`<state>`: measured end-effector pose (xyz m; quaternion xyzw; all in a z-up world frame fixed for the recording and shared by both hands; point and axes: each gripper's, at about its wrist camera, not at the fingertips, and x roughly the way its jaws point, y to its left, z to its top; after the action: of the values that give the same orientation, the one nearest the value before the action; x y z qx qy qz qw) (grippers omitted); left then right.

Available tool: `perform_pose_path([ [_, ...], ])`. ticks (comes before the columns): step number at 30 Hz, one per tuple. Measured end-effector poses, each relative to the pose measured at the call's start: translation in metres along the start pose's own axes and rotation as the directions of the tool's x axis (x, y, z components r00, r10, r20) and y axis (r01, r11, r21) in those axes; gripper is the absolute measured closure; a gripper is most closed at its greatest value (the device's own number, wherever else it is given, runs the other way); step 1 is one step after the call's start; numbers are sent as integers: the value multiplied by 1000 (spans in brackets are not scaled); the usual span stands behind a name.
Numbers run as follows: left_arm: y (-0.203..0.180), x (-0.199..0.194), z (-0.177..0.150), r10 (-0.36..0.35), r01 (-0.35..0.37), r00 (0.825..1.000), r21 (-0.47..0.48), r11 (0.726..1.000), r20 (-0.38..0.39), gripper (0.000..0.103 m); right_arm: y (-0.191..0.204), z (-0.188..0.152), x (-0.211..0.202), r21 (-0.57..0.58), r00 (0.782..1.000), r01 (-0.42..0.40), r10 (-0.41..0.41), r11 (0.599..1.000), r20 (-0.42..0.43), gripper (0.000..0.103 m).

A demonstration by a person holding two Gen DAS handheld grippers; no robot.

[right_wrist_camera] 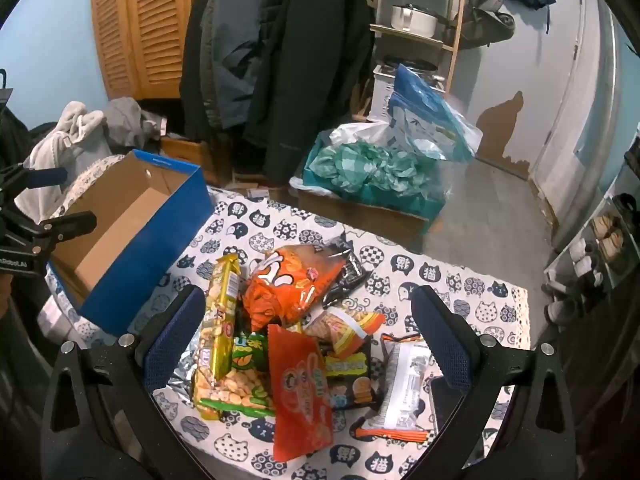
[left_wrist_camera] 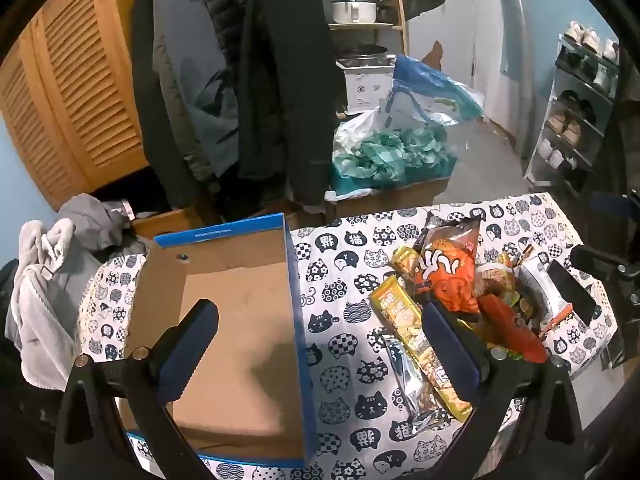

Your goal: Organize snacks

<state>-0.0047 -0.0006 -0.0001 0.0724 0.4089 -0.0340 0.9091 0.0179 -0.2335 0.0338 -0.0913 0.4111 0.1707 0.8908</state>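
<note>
An empty blue cardboard box (right_wrist_camera: 132, 236) sits at the left end of the table (right_wrist_camera: 472, 280), on the cat-print cloth, its open top facing up; I take it to be where the snacks are meant to go, which would explain why it is parked right beside them with nothing in it yet. The snacks themselves lie in a loose heap (right_wrist_camera: 296, 332) toward the right end of the table and its near edge, packets overlapping: a big orange bag (right_wrist_camera: 288, 280) on top toward the far side, a long yellow cracker pack (right_wrist_camera: 220, 320) along the heap's left, a red-orange packet (right_wrist_camera: 300, 392) nearest the front edge, a white wrapper with orange trim (right_wrist_camera: 400, 392) on the right. Nothing has been sorted so far, by the look of it.

The person holds both tools tilted steeply down toward the tabletop. The left gripper (left_wrist_camera: 320, 340) hangs over the box's right wall, one finger above the box floor, the other above the yellow pack at the heap's edge; its jaws stand wide apart and grip nothing. The right gripper (right_wrist_camera: 308, 340) hovers straight over the heap, its two blue-padded fingers (right_wrist_camera: 172, 340) flanking the pile on either side, also spread wide and empty. From that stance I would guess the right one is lined up to take the first packet, while the left waits by the box.
</note>
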Motion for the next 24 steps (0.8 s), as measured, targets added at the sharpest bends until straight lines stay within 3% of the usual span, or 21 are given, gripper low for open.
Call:
perform_pose_path([
  [24, -1, -4, -3, -46, 46, 999, -1, 999, 2, 0, -6, 0, 0, -7, 1000, 9, -9, 1000, 1, 3],
])
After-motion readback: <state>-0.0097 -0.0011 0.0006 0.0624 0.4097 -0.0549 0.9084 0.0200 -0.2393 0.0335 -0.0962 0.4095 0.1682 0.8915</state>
